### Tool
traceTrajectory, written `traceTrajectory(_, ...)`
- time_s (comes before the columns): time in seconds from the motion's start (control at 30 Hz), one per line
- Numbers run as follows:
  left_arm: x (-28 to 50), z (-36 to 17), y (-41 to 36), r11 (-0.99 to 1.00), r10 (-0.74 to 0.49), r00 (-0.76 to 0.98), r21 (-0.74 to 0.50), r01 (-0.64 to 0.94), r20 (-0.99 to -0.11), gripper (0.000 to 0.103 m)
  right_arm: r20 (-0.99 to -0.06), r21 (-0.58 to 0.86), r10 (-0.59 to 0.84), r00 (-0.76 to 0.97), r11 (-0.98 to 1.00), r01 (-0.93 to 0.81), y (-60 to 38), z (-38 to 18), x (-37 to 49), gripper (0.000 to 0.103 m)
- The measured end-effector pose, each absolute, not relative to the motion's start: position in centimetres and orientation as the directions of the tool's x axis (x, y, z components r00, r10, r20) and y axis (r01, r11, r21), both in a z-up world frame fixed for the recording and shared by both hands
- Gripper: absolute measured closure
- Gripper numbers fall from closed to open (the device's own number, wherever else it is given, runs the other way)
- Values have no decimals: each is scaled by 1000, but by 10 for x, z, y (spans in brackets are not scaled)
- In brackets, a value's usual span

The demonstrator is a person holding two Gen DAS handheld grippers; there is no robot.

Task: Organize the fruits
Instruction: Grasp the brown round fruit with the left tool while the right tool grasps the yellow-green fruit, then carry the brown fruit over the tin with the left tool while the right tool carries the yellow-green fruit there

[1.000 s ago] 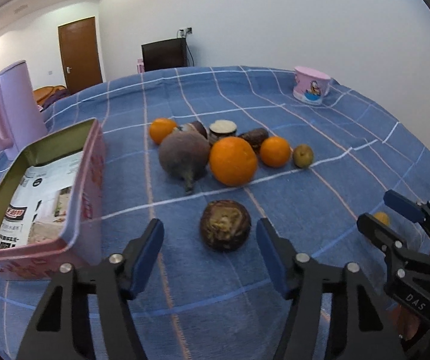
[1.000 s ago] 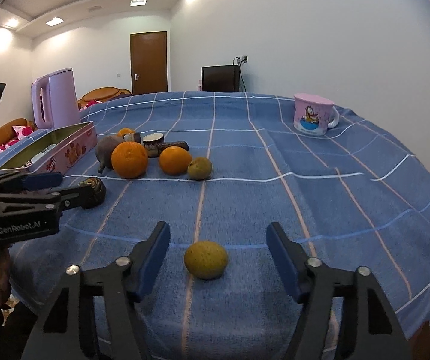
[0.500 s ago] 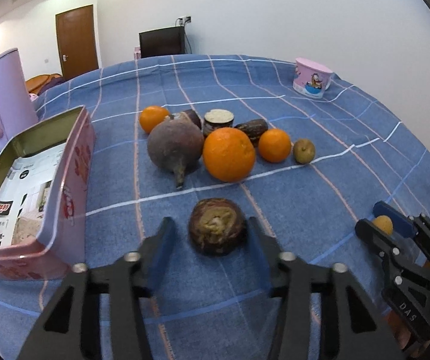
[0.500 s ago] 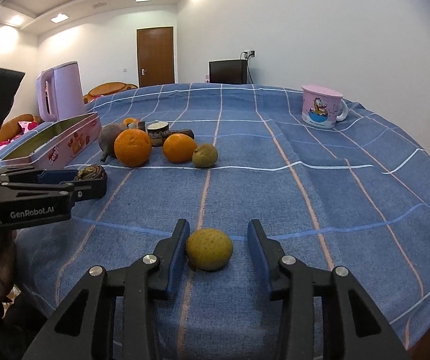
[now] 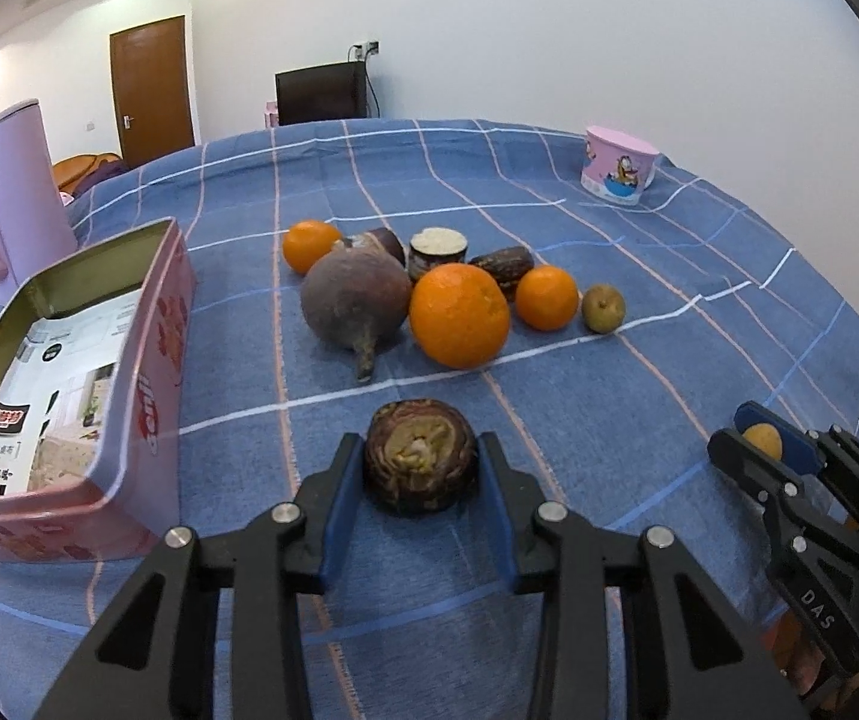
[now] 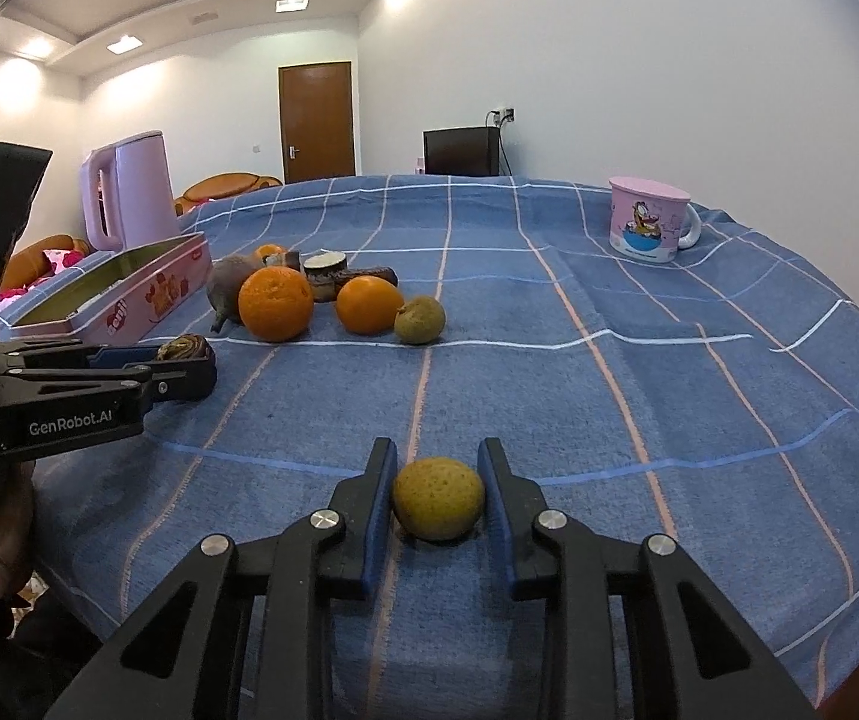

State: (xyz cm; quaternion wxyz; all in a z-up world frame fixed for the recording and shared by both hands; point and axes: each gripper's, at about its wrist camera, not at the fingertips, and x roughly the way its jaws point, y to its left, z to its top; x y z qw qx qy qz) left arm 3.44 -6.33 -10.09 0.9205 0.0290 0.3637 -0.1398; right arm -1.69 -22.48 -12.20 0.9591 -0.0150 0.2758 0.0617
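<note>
Home living room, sofa (image 6: 231, 185), television (image 6: 461, 151), wooden door (image 6: 315, 120), clothed table (image 6: 549, 312)

White walls (image 6: 609, 60), a brown door (image 6: 315, 120) far, a black cabinet (image 6: 460, 151) beside it, ceiling lights (image 6: 291, 3) on.

We see a matt woven cloth (image 5: 639, 252) with a soft nap, and on it a tin box (image 5: 147, 360) of glossy printed metal lined with paper. The oranges (image 5: 459, 315) have a pebbled, faintly shiny peel, while the beet (image 5: 354, 300) looks dull and rough. Our grippers carry matt black plastic fingers (image 6: 363, 516) with bright metal screws.
</note>
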Motion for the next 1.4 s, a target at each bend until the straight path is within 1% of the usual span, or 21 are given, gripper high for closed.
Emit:
traceTrajectory(0.57,23,-75,-44,974,-178,785,7,226,-594,64,-466,-16,191,864,974,-224,-192,-92,-7,73)
traceTrajectory(1.0,24,-68,-23,986,-126,814,16,164,-568,64,-426,-27,272,863,949,-313,-158,-71,7,73)
traceTrajectory(1.4,25,-61,-1,995,-77,837,18,103,-541,64,-411,-42,308,858,934,-355,-136,-63,15,73)
